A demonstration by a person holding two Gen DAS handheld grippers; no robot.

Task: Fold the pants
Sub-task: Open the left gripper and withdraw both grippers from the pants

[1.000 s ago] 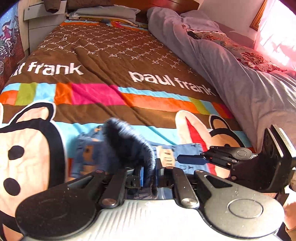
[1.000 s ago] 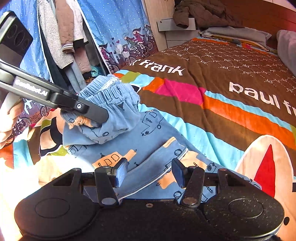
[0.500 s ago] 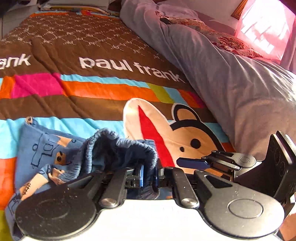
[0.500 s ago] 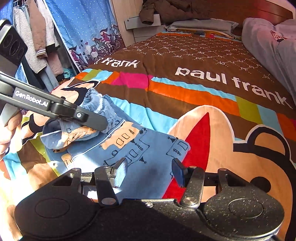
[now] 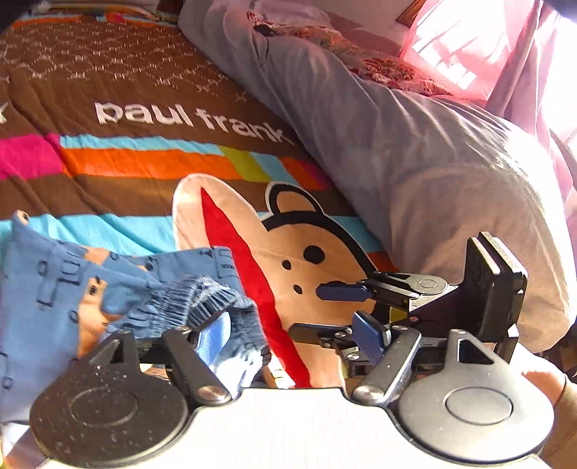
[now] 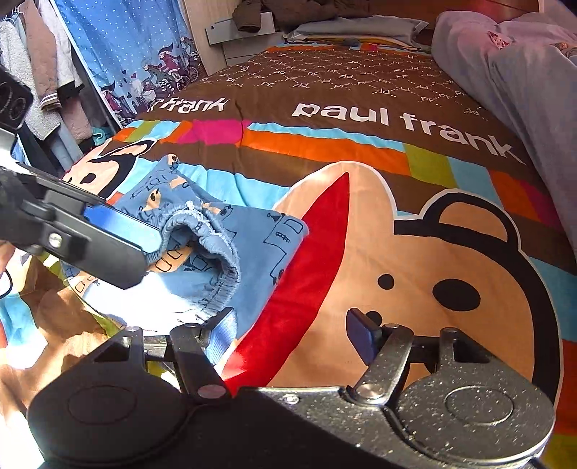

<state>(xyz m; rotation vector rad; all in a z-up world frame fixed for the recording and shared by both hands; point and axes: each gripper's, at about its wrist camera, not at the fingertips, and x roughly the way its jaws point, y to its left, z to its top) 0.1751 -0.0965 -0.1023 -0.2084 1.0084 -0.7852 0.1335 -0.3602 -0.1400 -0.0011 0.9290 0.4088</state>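
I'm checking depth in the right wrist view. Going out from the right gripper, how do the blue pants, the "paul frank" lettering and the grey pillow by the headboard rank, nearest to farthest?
From the right gripper:
1. Blue pants, just ahead, to the left.
2. "paul frank" lettering, mid-bed on the brown band.
3. Grey pillow, far end by the headboard.

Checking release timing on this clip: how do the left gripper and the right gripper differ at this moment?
The left gripper has the pants waistband draped against one finger, while the right gripper has only the bedspread between its fingers. The left gripper sits over the folded pants; the right gripper sits beside them, over the printed monkey face. Shared: both have jaws opening and pinch nothing.
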